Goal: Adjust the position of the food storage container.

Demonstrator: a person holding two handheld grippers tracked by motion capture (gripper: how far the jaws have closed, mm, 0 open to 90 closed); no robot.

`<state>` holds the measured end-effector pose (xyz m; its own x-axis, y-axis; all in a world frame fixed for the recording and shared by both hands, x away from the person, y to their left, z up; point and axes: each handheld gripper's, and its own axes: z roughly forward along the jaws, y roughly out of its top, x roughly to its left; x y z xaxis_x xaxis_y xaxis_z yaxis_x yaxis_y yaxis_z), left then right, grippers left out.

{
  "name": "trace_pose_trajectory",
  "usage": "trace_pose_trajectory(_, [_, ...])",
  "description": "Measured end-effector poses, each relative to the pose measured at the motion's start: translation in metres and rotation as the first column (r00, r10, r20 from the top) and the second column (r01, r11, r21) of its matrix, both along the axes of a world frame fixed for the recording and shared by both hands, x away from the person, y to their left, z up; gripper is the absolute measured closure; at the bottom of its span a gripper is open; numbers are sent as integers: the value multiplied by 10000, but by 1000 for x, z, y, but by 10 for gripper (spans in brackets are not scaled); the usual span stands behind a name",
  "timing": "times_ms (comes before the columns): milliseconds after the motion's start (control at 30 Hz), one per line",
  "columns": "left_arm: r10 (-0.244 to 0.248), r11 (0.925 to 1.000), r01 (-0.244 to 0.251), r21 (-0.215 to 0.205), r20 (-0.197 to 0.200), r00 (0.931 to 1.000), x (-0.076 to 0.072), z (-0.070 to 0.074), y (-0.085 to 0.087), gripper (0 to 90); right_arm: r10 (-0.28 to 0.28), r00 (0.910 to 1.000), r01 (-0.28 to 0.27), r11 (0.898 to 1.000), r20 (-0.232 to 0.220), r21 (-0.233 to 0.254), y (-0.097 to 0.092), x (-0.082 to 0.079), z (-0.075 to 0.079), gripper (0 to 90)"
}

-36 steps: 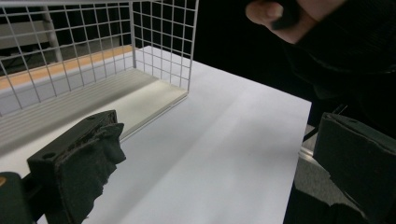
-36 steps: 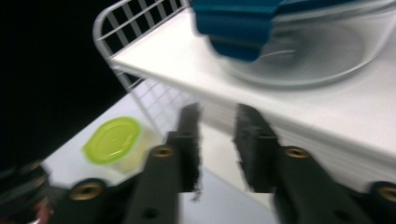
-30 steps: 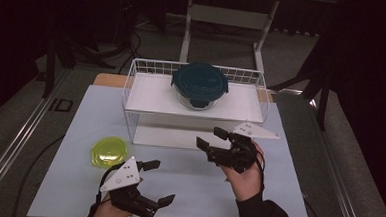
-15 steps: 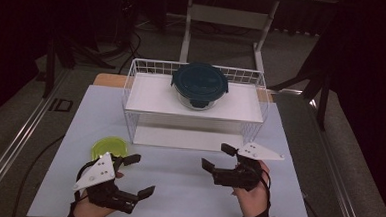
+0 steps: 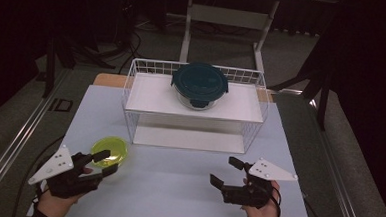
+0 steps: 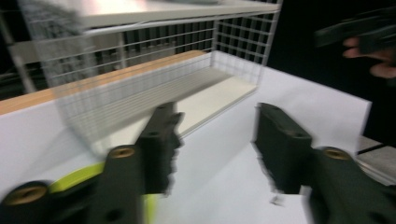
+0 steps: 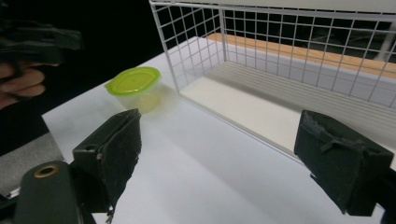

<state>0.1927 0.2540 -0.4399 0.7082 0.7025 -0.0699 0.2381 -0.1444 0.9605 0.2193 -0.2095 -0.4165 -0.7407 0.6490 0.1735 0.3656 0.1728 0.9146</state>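
A small container with a lime-green lid (image 5: 109, 150) sits on the white table at the front left. My left gripper (image 5: 110, 163) reaches its near edge. Its jaws have just been closing and stand half apart. In the left gripper view, bare table lies between the jaws of the left gripper (image 6: 215, 140), and the green lid (image 6: 74, 178) shows beside and below the left jaw. My right gripper (image 5: 225, 171) hovers open over the table at the front right, nothing between its fingers. A glass bowl with a dark teal lid (image 5: 200, 82) stands on top of the wire rack (image 5: 131, 93).
The white wire rack has a lower shelf (image 5: 187, 138) open toward me. In the right gripper view, the rack (image 7: 299, 56) is ahead on the right and the green container (image 7: 134, 81) ahead on the left. Table edges run close to both hands.
My left hand has slid left to the green container and its jaws have narrowed. My right hand has drawn back toward the front edge and dropped lower.
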Motion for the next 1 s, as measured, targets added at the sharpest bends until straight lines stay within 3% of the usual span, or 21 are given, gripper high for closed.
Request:
trace_pose_trajectory(167, [795,9964,-783,326,-353,9962,8,-16,24,681,106,9999,-108,9997,84,227,-8,-9,-7,144])
trace_pose_trajectory(200, [1169,9921,-1148,514,-394,9924,11,-21,29,698,108,9999,-110,9997,106,222,-9,-10,-8,144])
trace_pose_trajectory(300, [1687,9845,-1644,614,-737,9829,17,-33,43,833,215,9997,-217,9992,74,343,-14,-12,-11,144])
trace_pose_trajectory(333, [1687,9845,-1644,614,-737,9829,17,-33,43,879,236,9997,-238,9992,73,329,-14,-13,-12,145])
trace_pose_trajectory(367, [1965,9792,-1908,690,-872,9766,22,-42,52,900,263,9996,-266,9992,119,311,-15,-14,-13,144])
trace_pose_trajectory(400, [1965,9792,-1908,690,-872,9766,22,-42,52,900,263,9996,-266,9992,119,311,-15,-14,-13,144])
trace_pose_trajectory(433, [2297,9706,-2190,995,-1126,9667,29,-51,60,900,246,9997,-248,9993,94,264,-16,-14,-15,145])
trace_pose_trajectory(500, [2615,9604,-2468,1292,-1127,9586,34,-60,66,900,272,9996,-274,9992,81,294,-17,-14,-16,145])
trace_pose_trajectory(533, [2615,9604,-2468,1292,-1127,9586,34,-60,66,900,263,9996,-265,9992,64,307,-17,-14,-17,145])
trace_pose_trajectory(600, [3043,9454,-2856,1569,-1118,9460,42,-71,74,900,277,9996,-277,9993,26,260,-16,-13,-18,145])
trace_pose_trajectory(667, [3112,9434,-2917,1577,-1176,9430,45,-74,76,900,302,9995,-303,9992,18,254,-16,-13,-18,145])
trace_pose_trajectory(700, [3373,9349,-3123,1685,-1481,9297,51,-80,81,900,319,9995,-319,9992,8,234,-15,-13,-18,145])
trace_pose_trajectory(733, [3373,9349,-3123,1685,-1481,9297,51,-80,81,900,319,9995,-319,9992,8,234,-15,-13,-18,145])
trace_pose_trajectory(767, [3417,9335,-3124,1760,-1727,9238,57,-84,85,900,349,9994,-348,9990,-17,274,-15,-13,-19,145])
trace_pose_trajectory(867, [3320,9370,-3006,1781,-1863,9247,62,-86,85,900,346,9994,-344,9989,-46,304,-15,-12,-19,148])
trace_pose_trajectory(933, [3225,9403,-2904,1774,-1926,9267,64,-86,85,900,341,9994,-339,9990,-71,290,-15,-12,-20,147])
trace_pose_trajectory(1000, [2894,9504,-2564,1759,-1989,9363,65,-87,81,900,323,9994,-319,9989,-90,348,-16,-11,-20,148])
